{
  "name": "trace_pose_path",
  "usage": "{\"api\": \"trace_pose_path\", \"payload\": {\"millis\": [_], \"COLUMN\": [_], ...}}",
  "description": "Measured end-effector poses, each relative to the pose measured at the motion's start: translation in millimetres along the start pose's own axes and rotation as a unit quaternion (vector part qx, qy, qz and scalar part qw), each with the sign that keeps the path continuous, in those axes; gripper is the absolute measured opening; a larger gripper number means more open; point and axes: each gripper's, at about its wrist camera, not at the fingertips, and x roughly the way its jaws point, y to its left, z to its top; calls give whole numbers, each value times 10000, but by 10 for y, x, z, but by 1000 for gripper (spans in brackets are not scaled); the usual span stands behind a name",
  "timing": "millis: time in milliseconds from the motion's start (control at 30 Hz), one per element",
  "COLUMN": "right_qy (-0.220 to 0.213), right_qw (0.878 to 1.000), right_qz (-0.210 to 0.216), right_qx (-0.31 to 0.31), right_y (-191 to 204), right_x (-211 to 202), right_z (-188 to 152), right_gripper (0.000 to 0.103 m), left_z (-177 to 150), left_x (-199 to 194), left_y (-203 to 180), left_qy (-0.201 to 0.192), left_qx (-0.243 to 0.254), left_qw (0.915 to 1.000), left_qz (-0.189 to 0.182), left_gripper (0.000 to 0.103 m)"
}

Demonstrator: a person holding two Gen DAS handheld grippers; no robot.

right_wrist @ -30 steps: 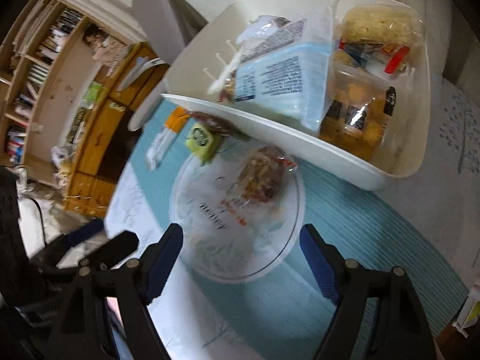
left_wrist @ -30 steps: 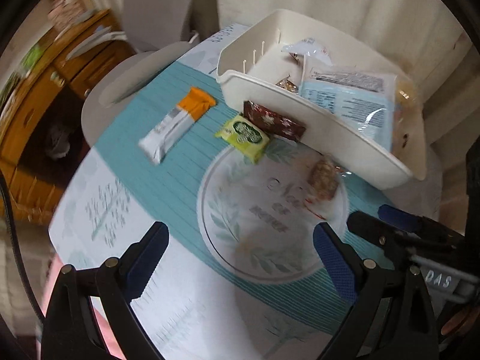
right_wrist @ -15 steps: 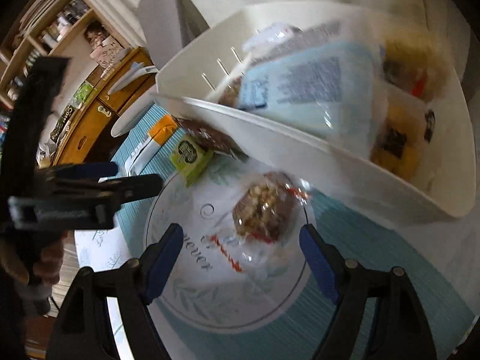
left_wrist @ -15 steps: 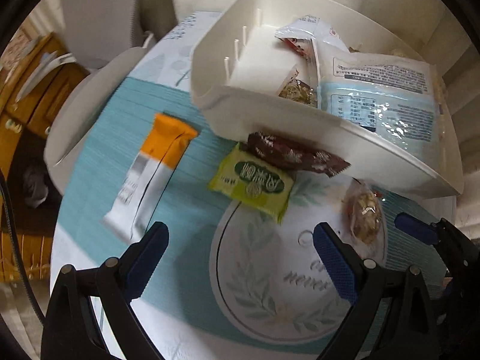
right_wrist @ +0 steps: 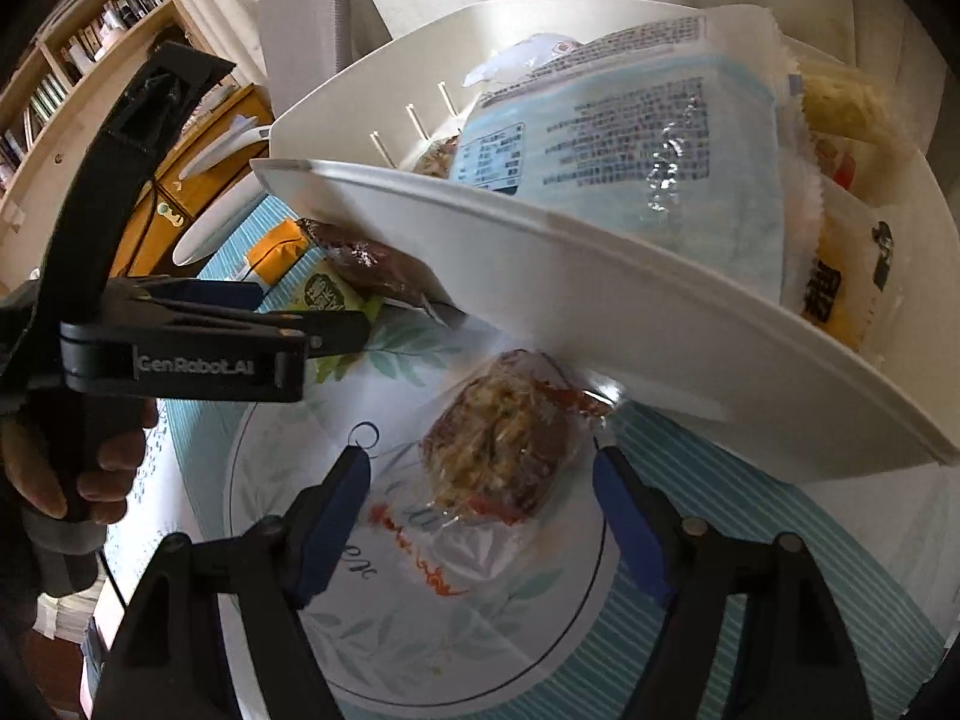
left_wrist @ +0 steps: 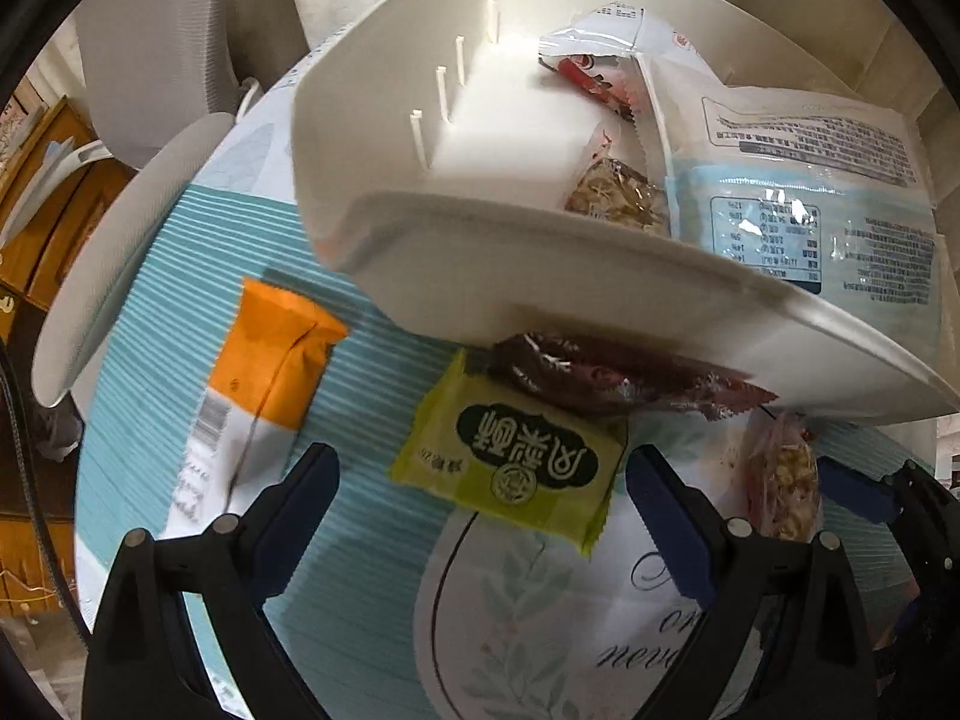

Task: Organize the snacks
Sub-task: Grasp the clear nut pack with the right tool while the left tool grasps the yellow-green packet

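A white basket (left_wrist: 540, 276) holds several snack packs, among them a large pale blue bag (left_wrist: 804, 210). In front of it on the table lie a green snack pack (left_wrist: 510, 462), a dark red bar (left_wrist: 606, 378) partly under the basket rim, an orange and white bar (left_wrist: 258, 396) and a clear-wrapped nut cake (right_wrist: 498, 450). My left gripper (left_wrist: 480, 498) is open, its fingers either side of the green pack. My right gripper (right_wrist: 480, 498) is open around the nut cake. The basket (right_wrist: 600, 294) also fills the right wrist view.
The table carries a teal striped cloth (left_wrist: 174, 312) with a round printed emblem (right_wrist: 288, 546). A grey chair (left_wrist: 156, 42) stands beyond the table. Wooden shelves and cabinets (right_wrist: 90, 42) are at the far left. The left gripper body (right_wrist: 180, 336) crosses the right wrist view.
Both grippers have moved forward and down toward the snacks. The green pack now lies between the left fingers and the nut cake between the right fingers.
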Motion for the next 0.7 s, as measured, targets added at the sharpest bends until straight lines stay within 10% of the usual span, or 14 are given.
{"api": "trace_pose_path", "payload": {"millis": [367, 700], "right_qy": [10, 349], "right_qw": [9994, 9983], "right_qz": [-47, 168], "right_qx": [-352, -434], "right_y": [115, 86], "right_x": [107, 98], "right_z": [61, 90], "right_gripper": [64, 56], "left_z": [-107, -271], "left_x": [-19, -124], "left_y": [-134, -171], "left_qy": [-482, -682], "left_qx": [-18, -712], "left_qw": [9988, 9948], "left_qz": [128, 269], "left_gripper": [64, 56]}}
